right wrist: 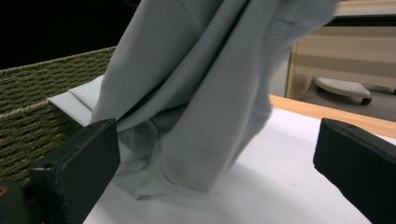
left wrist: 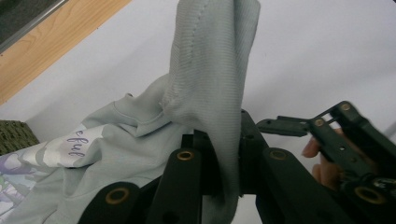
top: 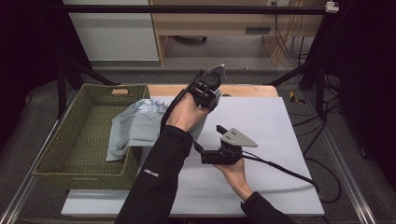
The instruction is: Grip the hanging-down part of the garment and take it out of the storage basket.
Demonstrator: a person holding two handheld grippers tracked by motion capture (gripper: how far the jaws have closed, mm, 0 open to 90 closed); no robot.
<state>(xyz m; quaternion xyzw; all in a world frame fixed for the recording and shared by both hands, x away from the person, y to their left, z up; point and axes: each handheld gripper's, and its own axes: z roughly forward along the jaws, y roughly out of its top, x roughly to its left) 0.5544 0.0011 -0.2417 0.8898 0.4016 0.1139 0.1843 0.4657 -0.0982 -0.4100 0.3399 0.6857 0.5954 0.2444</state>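
Note:
A light grey shirt [top: 135,126] with a printed front hangs over the right wall of an olive woven basket [top: 56,140] and out onto the white mat [top: 266,121]. Above the mat, my left gripper [top: 208,93] is raised, and in the left gripper view it [left wrist: 224,140] is shut on a bunched fold of the shirt [left wrist: 210,70]. My right gripper [top: 208,136] sits lower, near the middle of the mat, pointing left. Its jaws [right wrist: 217,135] stand wide open on either side of the hanging shirt [right wrist: 187,93], not touching it.
The basket wall [right wrist: 28,102] stands close on the left of the right gripper view. A wooden table edge [top: 252,90] borders the mat at the back. A black frame surrounds the table, and cables [top: 289,172] trail off to the right. The right gripper [left wrist: 327,130] appears in the left gripper view.

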